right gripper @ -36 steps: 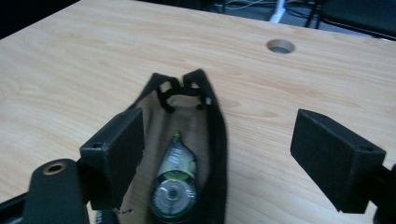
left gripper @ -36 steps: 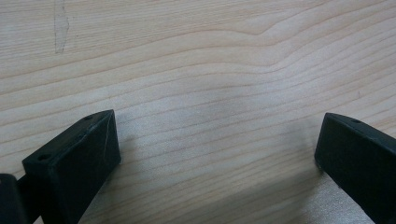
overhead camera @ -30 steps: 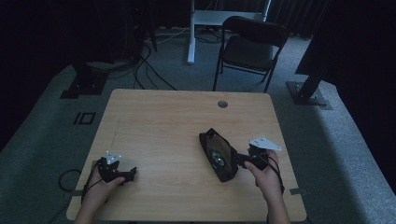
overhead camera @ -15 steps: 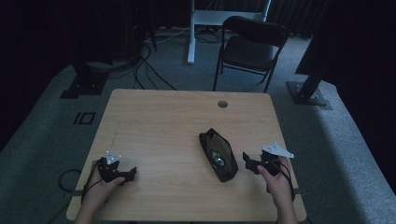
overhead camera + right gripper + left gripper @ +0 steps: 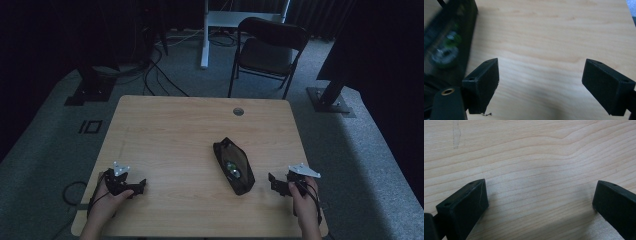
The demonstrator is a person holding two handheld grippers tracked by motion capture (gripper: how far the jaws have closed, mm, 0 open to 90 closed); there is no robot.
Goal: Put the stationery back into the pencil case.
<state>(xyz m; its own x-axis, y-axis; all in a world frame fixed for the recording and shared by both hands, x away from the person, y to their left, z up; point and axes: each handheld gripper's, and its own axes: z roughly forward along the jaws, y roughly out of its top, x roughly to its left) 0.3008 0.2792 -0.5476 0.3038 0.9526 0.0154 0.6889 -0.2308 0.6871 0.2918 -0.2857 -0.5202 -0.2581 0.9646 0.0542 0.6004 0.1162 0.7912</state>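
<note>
Dim room, grey carpet all round, a folding chair [image 5: 267, 47] parked behind a pale wood-grain bench [image 5: 170, 130]. One thing is laid on that bench: a black mesh pouch [image 5: 233, 165], soft and flattish, oblong with rounded ends, with something green and silvery seen through the netting.

The pouch is set right of centre, its long axis running diagonally from the far left to the near right. It lies just to the left of the right tool [image 5: 276, 183], close beside but not touched, while the left tool [image 5: 139, 185] is parked well apart near the bench's near-left corner. So the right hand is clearly the nearer one, and a short sideways reach across the pouch's narrow width is probably what's called for.

Both tools are held wide apart with nothing between the jaws; the right one's jaws have just been opening, and bare wood is seen between them in the right gripper view, with the pouch [image 5: 446, 47] off to the left. Matte black blocky pads [image 5: 466, 202] are seen resting low over the bench.
</note>
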